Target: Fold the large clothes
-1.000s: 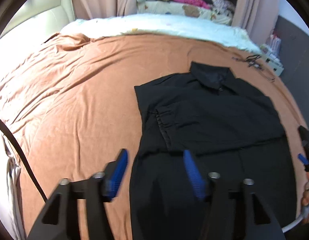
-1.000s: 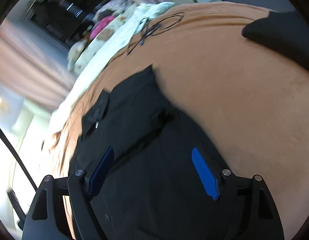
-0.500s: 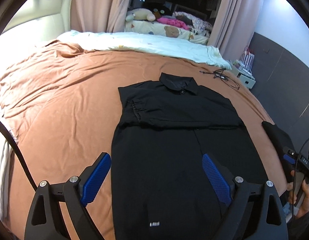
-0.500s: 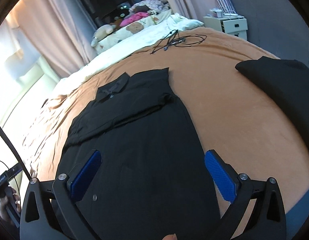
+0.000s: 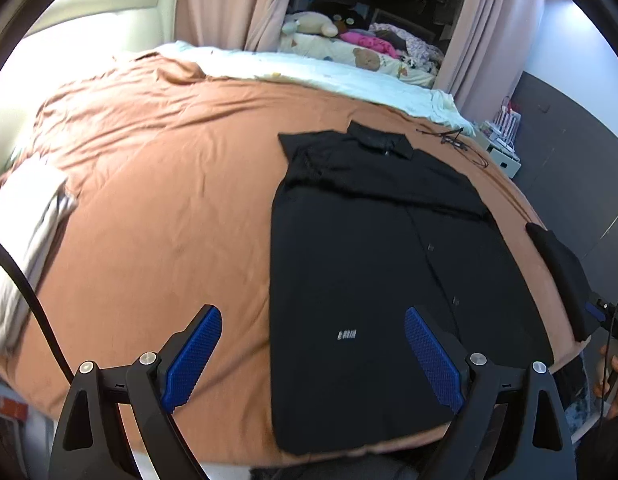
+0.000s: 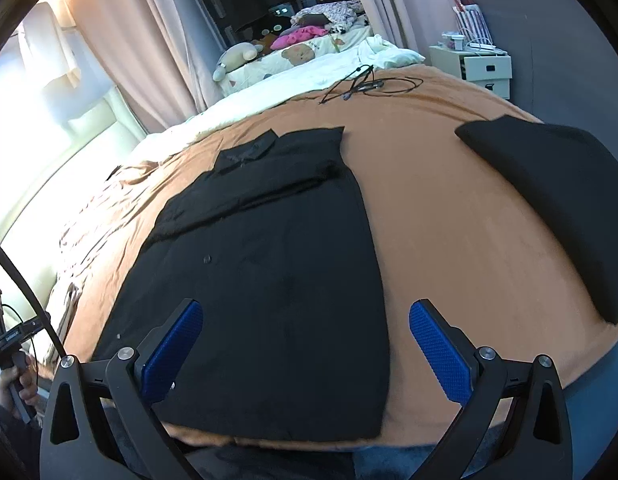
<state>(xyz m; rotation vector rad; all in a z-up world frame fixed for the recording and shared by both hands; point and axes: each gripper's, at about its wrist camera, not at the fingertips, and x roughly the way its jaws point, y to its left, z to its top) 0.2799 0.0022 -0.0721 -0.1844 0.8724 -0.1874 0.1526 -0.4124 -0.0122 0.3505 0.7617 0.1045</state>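
Note:
A black collared shirt [image 5: 373, 264] lies flat on the brown bed cover [image 5: 157, 208], collar far, hem at the near edge, with its sleeves folded across the chest. It also shows in the right wrist view [image 6: 269, 272]. My left gripper [image 5: 313, 356] is open and empty, raised over the shirt's lower left part. My right gripper [image 6: 305, 352] is open and empty above the shirt's lower right part. Neither touches the cloth.
A folded black garment [image 6: 557, 200] lies on the bed to the right of the shirt. Black cables [image 6: 365, 84] lie beyond the collar. White bedding [image 5: 301, 76] runs along the far side. A white nightstand [image 6: 481, 68] stands at the far right. A pale cloth [image 5: 25, 208] lies at the left.
Both grippers have pulled back and risen from close over the shirt to the near edge of the bed. Their jaws have opened wider. The shirt lies unchanged.

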